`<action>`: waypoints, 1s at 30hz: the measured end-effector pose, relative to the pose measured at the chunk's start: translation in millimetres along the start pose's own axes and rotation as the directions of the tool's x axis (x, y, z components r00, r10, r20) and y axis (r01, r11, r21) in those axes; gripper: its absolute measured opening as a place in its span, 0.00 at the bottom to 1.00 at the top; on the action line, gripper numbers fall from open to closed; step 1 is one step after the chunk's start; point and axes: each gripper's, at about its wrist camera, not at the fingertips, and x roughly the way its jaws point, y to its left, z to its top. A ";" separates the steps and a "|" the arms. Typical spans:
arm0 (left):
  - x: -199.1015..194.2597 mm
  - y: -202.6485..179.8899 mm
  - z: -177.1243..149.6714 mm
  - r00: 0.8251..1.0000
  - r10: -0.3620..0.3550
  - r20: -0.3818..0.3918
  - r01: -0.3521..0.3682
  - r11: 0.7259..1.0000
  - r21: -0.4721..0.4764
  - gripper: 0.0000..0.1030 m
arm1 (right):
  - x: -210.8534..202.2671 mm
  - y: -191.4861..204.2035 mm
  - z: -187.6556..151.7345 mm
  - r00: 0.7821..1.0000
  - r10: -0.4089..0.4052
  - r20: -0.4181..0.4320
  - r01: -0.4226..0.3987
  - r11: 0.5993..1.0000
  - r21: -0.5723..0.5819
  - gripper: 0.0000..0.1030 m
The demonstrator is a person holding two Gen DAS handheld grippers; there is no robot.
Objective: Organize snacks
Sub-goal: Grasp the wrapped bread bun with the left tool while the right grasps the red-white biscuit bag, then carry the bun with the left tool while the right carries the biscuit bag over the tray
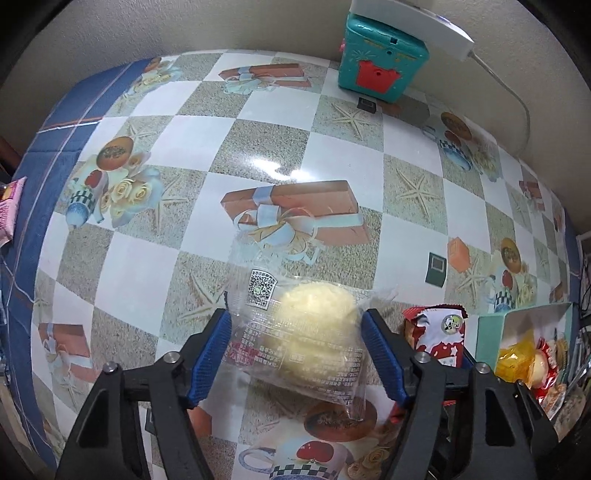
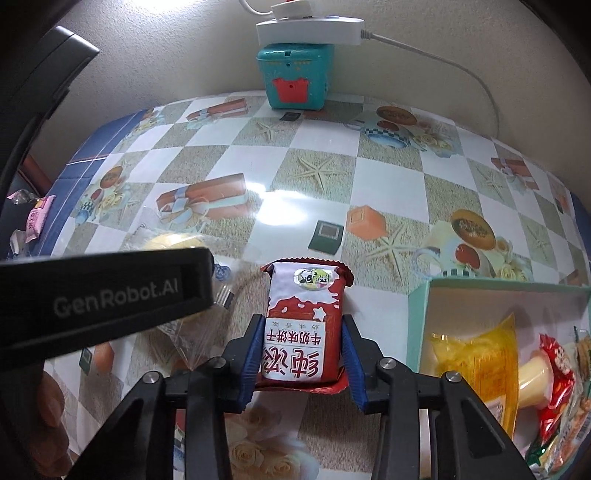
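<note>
My left gripper [image 1: 295, 326] is shut on a clear-wrapped pale yellow pastry [image 1: 314, 325], held just above the patterned tablecloth. My right gripper [image 2: 301, 330] is shut on a red and white biscuit packet [image 2: 303, 317] with Chinese print; this packet also shows in the left wrist view [image 1: 437, 336]. A mint green box [image 2: 419, 317] at the right holds a yellow packet [image 2: 484, 354], a red wrapper [image 2: 557, 373] and other snacks. The box also shows in the left wrist view [image 1: 489, 336]. The left gripper's body [image 2: 103, 295] crosses the right wrist view and half hides the pastry [image 2: 173, 242].
A teal toy box [image 1: 380, 62] stands against the back wall with a white power strip [image 2: 310, 29] on top and a cable running right. A pink snack packet [image 2: 37, 218] lies at the table's far left edge. The tablecloth [image 1: 258, 147] has a checkered print.
</note>
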 end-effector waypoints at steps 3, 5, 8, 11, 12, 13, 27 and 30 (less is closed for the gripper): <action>-3.2 7.8 -13.3 1.000 -0.013 0.001 0.013 0.999 -0.047 0.67 | -3.9 0.9 -6.8 1.000 0.014 -0.008 -0.014 1.000 0.001 0.41; -6.7 13.7 -22.2 1.000 -0.018 0.002 0.018 0.997 -0.075 0.66 | -8.2 2.2 -13.5 1.000 0.019 -0.014 -0.019 1.000 0.000 0.41; -11.6 23.8 -37.2 0.999 -0.039 -0.005 0.038 0.992 -0.121 0.62 | -14.9 3.3 -22.8 0.999 0.032 -0.020 -0.032 0.999 0.010 0.41; -16.9 31.7 -49.8 0.998 -0.062 -0.024 0.058 0.984 -0.167 0.61 | -25.4 5.6 -32.0 0.998 0.054 -0.018 -0.053 0.998 0.014 0.41; -18.3 34.4 -55.6 0.997 -0.065 -0.033 0.059 0.983 -0.177 0.60 | -29.1 6.7 -34.4 0.998 0.059 -0.017 -0.058 0.998 0.013 0.41; -19.7 36.9 -59.2 0.997 -0.066 -0.036 0.059 0.981 -0.183 0.60 | -34.9 7.9 -37.4 0.998 0.061 -0.016 -0.061 0.998 0.012 0.41; -108.3 -5.7 -101.4 0.989 -0.135 0.056 0.141 0.980 -0.141 0.58 | -132.4 -55.0 -66.9 0.995 -0.008 0.097 -0.006 0.990 0.140 0.41; -117.4 -47.1 -104.5 0.979 -0.192 0.067 0.197 0.978 -0.064 0.58 | -143.2 -90.9 -75.0 0.993 -0.062 0.096 0.039 0.975 0.219 0.41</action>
